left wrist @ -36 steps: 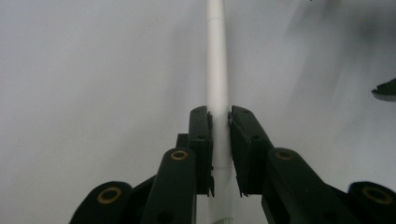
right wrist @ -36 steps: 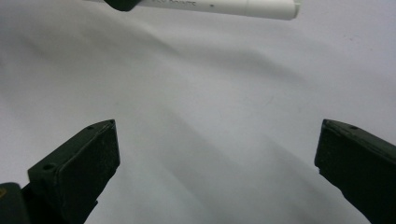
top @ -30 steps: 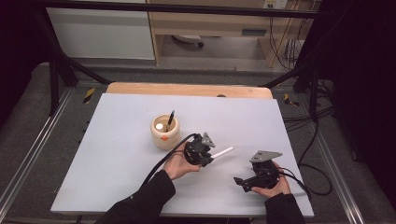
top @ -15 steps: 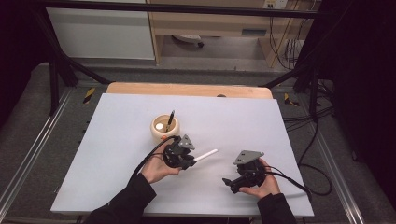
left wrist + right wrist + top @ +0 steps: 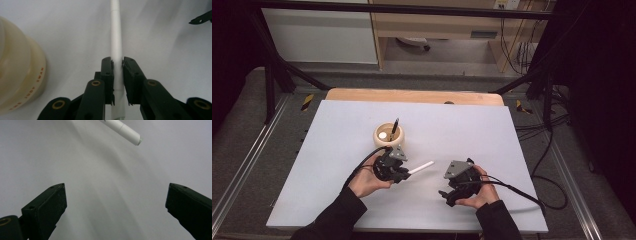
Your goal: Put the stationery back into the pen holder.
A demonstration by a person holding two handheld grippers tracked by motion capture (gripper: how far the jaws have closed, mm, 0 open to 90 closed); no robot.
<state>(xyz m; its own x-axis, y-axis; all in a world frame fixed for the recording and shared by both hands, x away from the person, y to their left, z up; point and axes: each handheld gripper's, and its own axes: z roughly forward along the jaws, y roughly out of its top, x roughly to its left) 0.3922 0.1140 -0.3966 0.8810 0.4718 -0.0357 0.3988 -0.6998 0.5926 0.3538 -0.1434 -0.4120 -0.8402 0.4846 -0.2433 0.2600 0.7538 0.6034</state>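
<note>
— Left gripper: what's in it?
— Its jaws are clamped on a white pen, seen close in the left gripper view. The pen runs level from the jaws, just above the white table, pointing at the right gripper.
— And that one?
— Jaws wide apart, nothing between them. In the right gripper view the pen's tip sits up ahead, clear of both jaws.
— Anything nearby?
— A cream cup just beyond the left hand, with a dark pen standing tilted in it. The cup's side also shows beside the left gripper's jaws.
</note>
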